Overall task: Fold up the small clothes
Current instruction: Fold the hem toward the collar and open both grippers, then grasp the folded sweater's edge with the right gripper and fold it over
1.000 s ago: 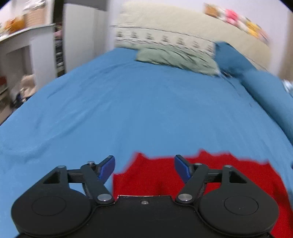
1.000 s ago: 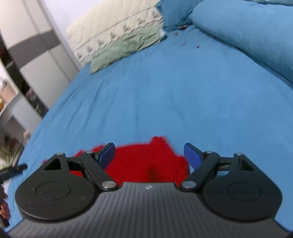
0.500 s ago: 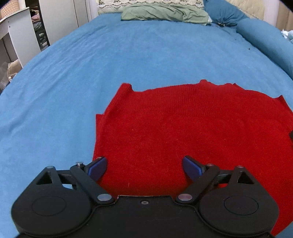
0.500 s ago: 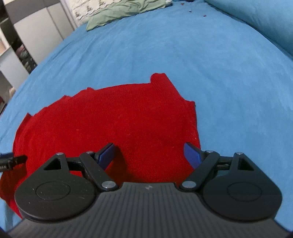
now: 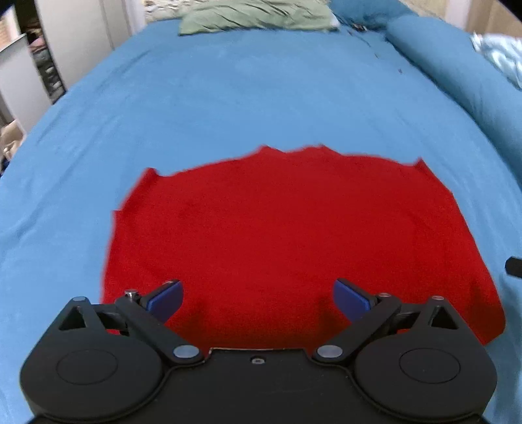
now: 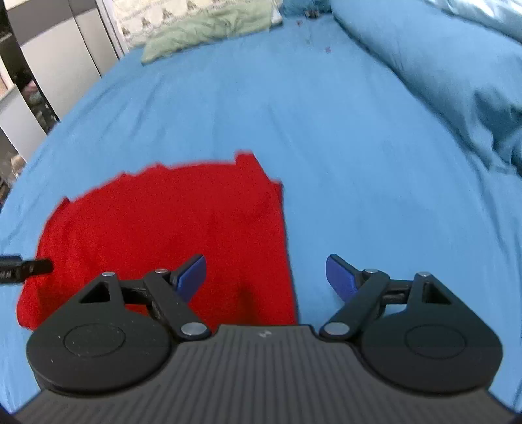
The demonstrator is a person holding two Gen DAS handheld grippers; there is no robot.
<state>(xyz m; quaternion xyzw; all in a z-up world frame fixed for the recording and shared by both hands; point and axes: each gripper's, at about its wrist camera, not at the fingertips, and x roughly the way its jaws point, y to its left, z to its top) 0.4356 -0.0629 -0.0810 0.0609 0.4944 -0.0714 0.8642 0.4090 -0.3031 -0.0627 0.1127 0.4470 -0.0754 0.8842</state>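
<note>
A red knitted garment (image 5: 287,228) lies spread flat on the blue bedsheet (image 5: 261,91). My left gripper (image 5: 257,298) is open and empty, hovering over the garment's near edge, towards its left side. In the right wrist view the garment (image 6: 163,221) fills the lower left. My right gripper (image 6: 266,277) is open and empty, straddling the garment's right edge, left finger over red cloth, right finger over the sheet. A tip of the other gripper shows at each view's edge (image 6: 23,267).
A green pillow (image 5: 257,16) and patterned pillows lie at the head of the bed. A rolled blue duvet (image 5: 456,81) runs along the right side. White cupboards and shelves (image 5: 19,75) stand left of the bed.
Both grippers have tilted down, then pulled back a little, so the whole garment is in view. My right gripper has shifted right to the garment's right edge. Both stay open.
</note>
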